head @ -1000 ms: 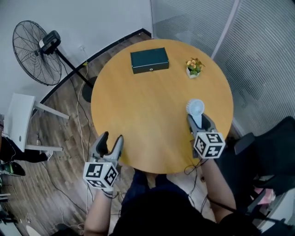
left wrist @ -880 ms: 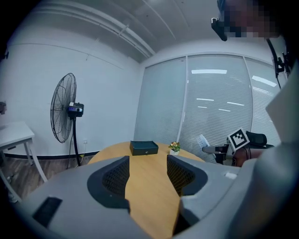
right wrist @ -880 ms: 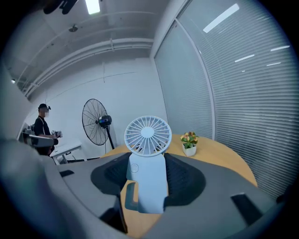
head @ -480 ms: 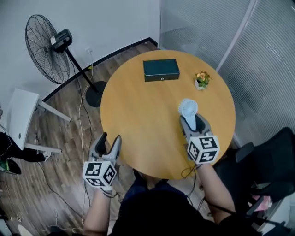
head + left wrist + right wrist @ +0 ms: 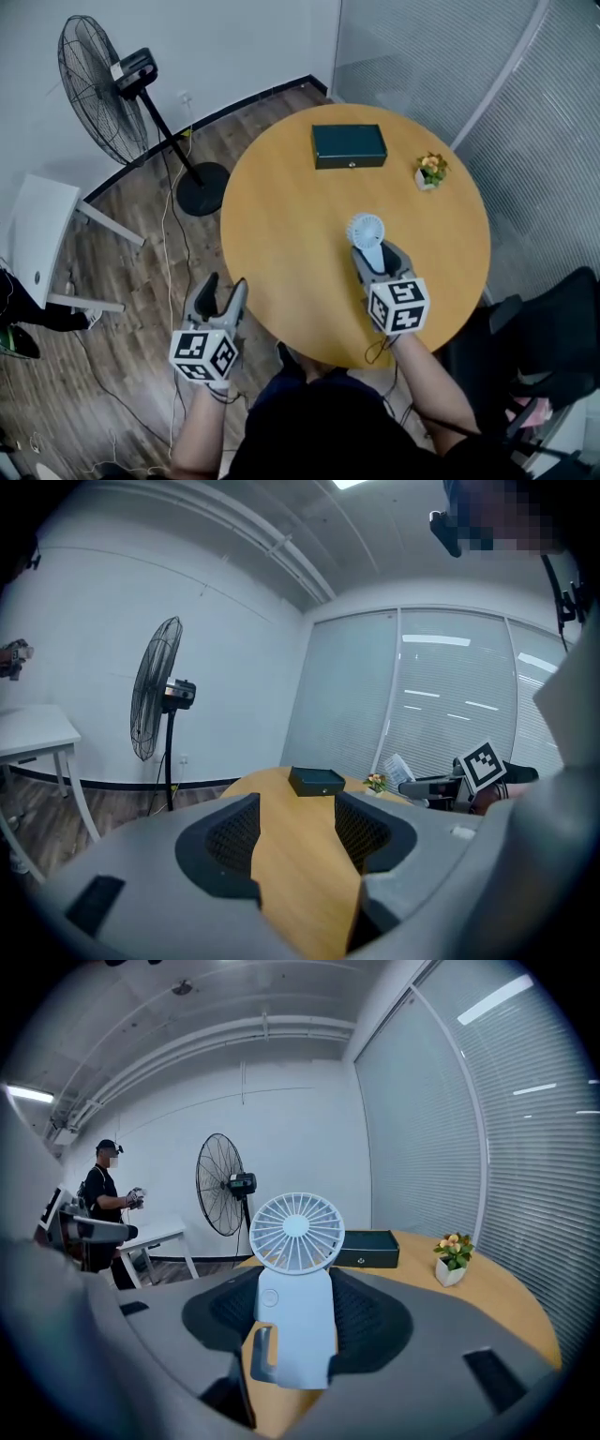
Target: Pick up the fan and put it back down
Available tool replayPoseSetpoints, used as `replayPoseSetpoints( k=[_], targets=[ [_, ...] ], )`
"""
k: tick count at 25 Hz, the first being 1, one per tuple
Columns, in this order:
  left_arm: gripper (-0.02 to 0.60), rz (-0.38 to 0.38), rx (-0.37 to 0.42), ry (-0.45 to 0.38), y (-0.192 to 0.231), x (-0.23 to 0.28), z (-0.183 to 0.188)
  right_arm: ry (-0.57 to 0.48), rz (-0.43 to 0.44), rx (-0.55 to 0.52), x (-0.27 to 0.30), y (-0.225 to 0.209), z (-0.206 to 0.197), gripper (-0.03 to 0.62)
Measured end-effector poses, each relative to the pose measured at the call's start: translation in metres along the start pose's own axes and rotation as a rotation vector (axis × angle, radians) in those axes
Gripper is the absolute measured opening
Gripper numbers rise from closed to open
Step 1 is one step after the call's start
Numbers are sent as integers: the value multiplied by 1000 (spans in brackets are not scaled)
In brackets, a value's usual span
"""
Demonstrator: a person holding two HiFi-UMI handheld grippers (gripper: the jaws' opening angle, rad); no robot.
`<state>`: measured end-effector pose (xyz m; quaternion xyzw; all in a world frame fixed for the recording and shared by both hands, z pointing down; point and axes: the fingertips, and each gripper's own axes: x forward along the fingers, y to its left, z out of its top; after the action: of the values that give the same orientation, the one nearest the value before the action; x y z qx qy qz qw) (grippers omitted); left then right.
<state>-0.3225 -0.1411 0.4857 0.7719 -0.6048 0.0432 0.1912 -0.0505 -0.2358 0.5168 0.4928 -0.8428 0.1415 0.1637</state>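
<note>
A small white handheld fan (image 5: 366, 230) (image 5: 295, 1269) stands upright between the jaws of my right gripper (image 5: 379, 253) (image 5: 298, 1312), which is shut on its handle over the front right part of the round wooden table (image 5: 281, 216). The fan's round grille rises above the pads. My left gripper (image 5: 225, 286) (image 5: 295, 832) hovers at the table's front left edge, open, with only the tabletop showing between its fingers.
A dark green box (image 5: 349, 146) (image 5: 368, 1249) lies at the table's far side, with a small flower pot (image 5: 431, 171) (image 5: 452, 1258) to its right. A black floor fan (image 5: 98, 89) and a white side table (image 5: 37, 244) stand to the left, a black chair (image 5: 553, 328) to the right. A person (image 5: 103, 1204) stands by the far wall.
My right gripper has carried the small fan leftward, from the table's right edge toward its middle. The left gripper has drifted left along the table's edge, still open.
</note>
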Motion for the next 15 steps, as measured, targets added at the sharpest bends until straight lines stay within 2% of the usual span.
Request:
replayPoseSetpoints(
  k=[15],
  targets=[
    [247, 7, -18, 99, 93, 10, -31, 227, -62, 53, 98, 34, -110, 221]
  ],
)
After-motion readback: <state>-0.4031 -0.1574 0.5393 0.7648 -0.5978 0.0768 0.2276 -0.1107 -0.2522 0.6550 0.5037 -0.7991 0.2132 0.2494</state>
